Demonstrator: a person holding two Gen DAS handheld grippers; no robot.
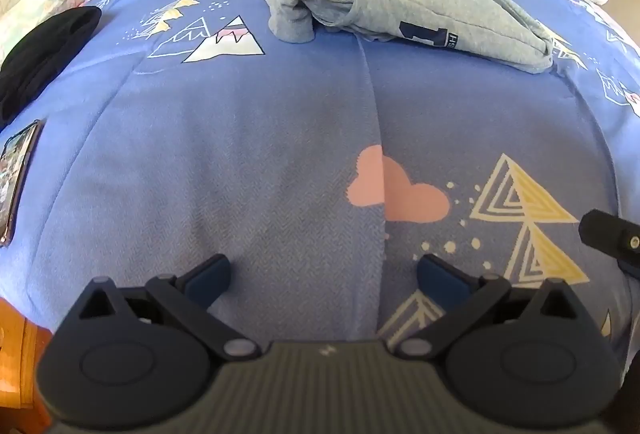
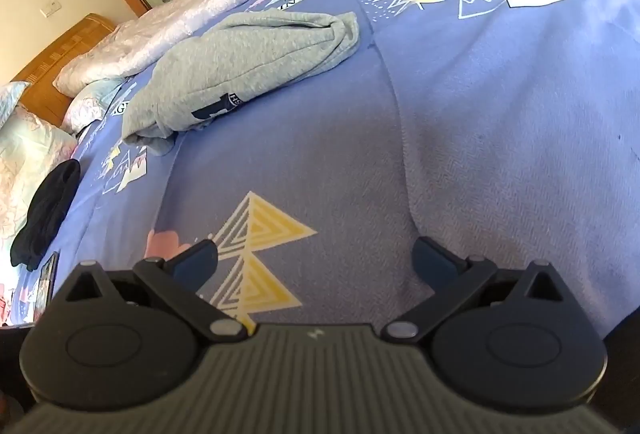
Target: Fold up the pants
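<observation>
Blue bedspread (image 1: 248,122) fills both views, grey pants (image 1: 400,6) bunched up at about 12 o'clock, well apart from both tongs. Left tongs (image 1: 323,274) and right tongs (image 2: 316,262) hang spread wide, holding nothing. Looks like the very start: next move probably calls for reaching over and spreading them flat.

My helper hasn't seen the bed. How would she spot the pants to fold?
On the blue quilt printed with triangles, look toward the pale blanket along its far edge. The grey pants lie bunched there, with a dark navy patch; the only other garment is black, near the pillows.
</observation>
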